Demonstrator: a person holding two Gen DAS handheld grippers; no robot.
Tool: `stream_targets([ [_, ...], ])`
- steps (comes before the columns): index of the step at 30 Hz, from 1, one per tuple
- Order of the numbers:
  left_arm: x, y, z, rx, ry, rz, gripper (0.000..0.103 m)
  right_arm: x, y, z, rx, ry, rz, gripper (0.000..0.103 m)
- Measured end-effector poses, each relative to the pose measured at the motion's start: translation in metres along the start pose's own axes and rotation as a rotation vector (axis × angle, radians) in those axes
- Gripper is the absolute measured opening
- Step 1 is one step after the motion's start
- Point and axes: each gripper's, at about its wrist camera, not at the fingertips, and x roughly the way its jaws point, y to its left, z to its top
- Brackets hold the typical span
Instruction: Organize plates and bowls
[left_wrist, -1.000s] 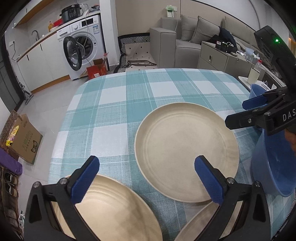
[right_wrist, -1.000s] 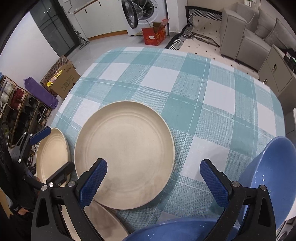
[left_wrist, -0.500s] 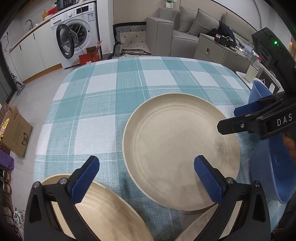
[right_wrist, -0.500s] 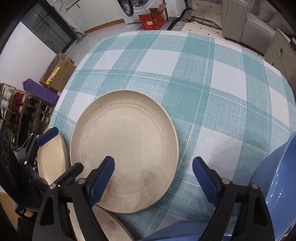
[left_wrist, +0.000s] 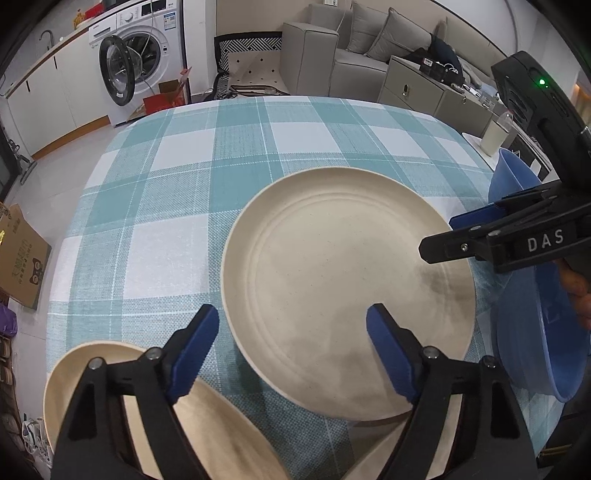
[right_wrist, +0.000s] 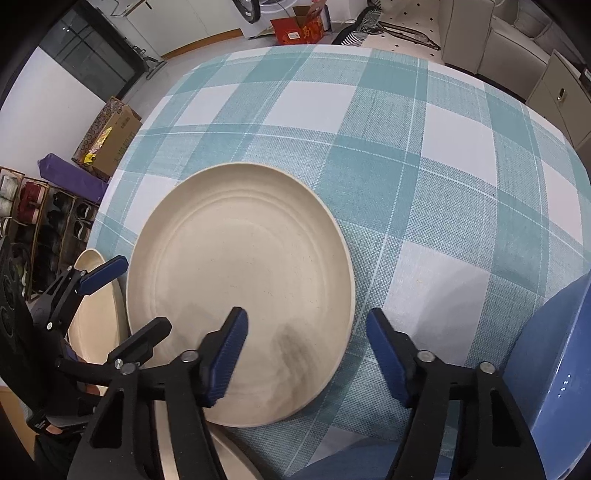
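Note:
A large beige plate (left_wrist: 347, 291) (right_wrist: 240, 295) lies flat on the checked tablecloth. My left gripper (left_wrist: 291, 350) hangs over the plate's near left rim. Its jaws are closing, the rim lies between them, and the pads do not touch it. My right gripper (right_wrist: 306, 358) stands over the plate's near right rim. Its jaws are closing too, apart from the plate. Each gripper shows in the other's view: the right gripper (left_wrist: 458, 232) and the left gripper (right_wrist: 125, 306). A second beige plate (left_wrist: 229, 424) (right_wrist: 96, 332) lies near left. A blue bowl (left_wrist: 535, 332) (right_wrist: 554, 350) sits at the right.
The edge of a third beige plate (left_wrist: 369, 454) peeks in at the bottom. The tablecloth (left_wrist: 177, 221) stretches away beyond the plates to the far table edge. A washing machine (left_wrist: 140, 66), sofa (left_wrist: 369, 48) and cardboard box (left_wrist: 22, 258) stand around the table.
Both grippers have sunk closer to the large plate, and their jaws have narrowed. The plates and bowl have not moved.

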Motion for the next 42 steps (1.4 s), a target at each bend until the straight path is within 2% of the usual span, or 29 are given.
stream_targets([
  [8,-0.001,0.004,0.001,-0.006,-0.008,0.03,0.06,0.009,0.0,0.0,0.001,0.016,-0.02,0.048],
  [21,0.006,0.008,-0.001,-0.006,-0.008,0.063,0.049,0.009,0.001,-0.004,-0.027,0.004,-0.041,0.043],
  [23,0.007,0.009,-0.001,-0.007,-0.01,0.074,0.043,0.009,0.001,-0.004,-0.034,0.0,-0.049,0.04],
  [29,0.005,0.013,-0.001,-0.016,-0.015,0.078,0.035,0.009,0.0,-0.006,-0.056,-0.019,-0.077,0.03],
  [42,-0.001,0.016,0.0,-0.032,-0.032,0.08,0.032,-0.002,0.004,-0.009,-0.071,-0.062,-0.093,0.027],
])
